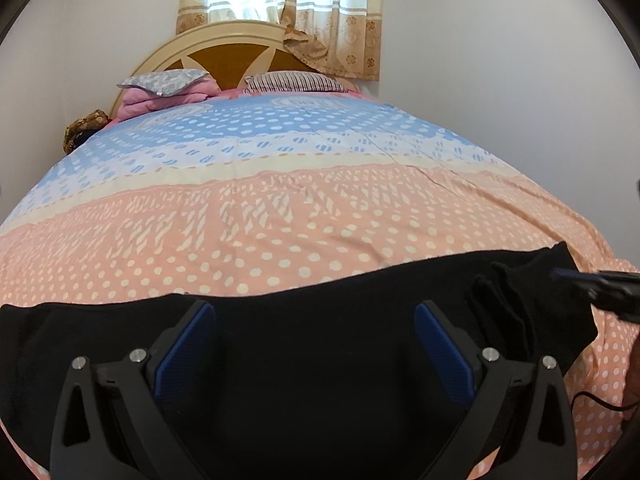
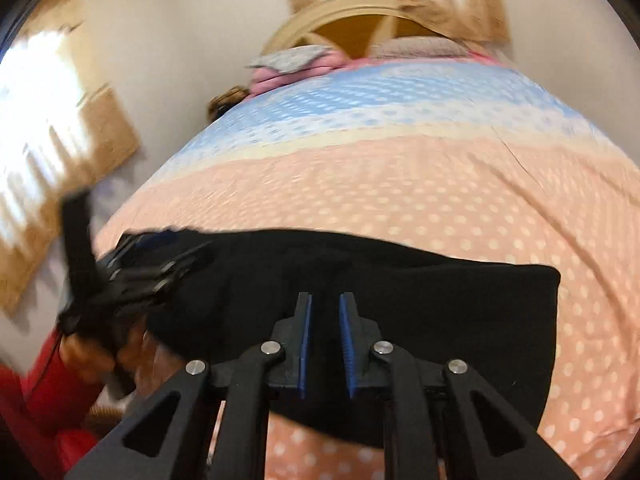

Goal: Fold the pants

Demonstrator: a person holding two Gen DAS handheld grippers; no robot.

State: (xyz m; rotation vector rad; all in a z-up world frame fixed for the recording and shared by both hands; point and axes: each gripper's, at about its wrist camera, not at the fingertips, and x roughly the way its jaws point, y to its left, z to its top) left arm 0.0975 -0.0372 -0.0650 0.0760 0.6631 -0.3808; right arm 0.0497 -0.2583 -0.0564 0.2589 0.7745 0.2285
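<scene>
Black pants (image 1: pixel 312 344) lie across the near end of the bed, spread left to right, with a bunched fold near their right end (image 1: pixel 504 300). My left gripper (image 1: pixel 314 316) is wide open just above the pants' middle, holding nothing. In the right wrist view the pants (image 2: pixel 440 300) lie under my right gripper (image 2: pixel 325 306), whose blue-padded fingers stand a narrow gap apart with black cloth behind them; whether cloth is pinched does not show. The right gripper also shows at the left wrist view's right edge (image 1: pixel 600 284). The left gripper shows blurred at the right wrist view's left (image 2: pixel 132 268).
The bed has a pink and blue polka-dot sheet (image 1: pixel 320 208). Pillows (image 1: pixel 292 82) and a folded pink blanket (image 1: pixel 160 100) lie at the wooden headboard (image 1: pixel 224 52). Curtains (image 1: pixel 332 12) hang behind. A person's red sleeve (image 2: pixel 44 384) is at the lower left.
</scene>
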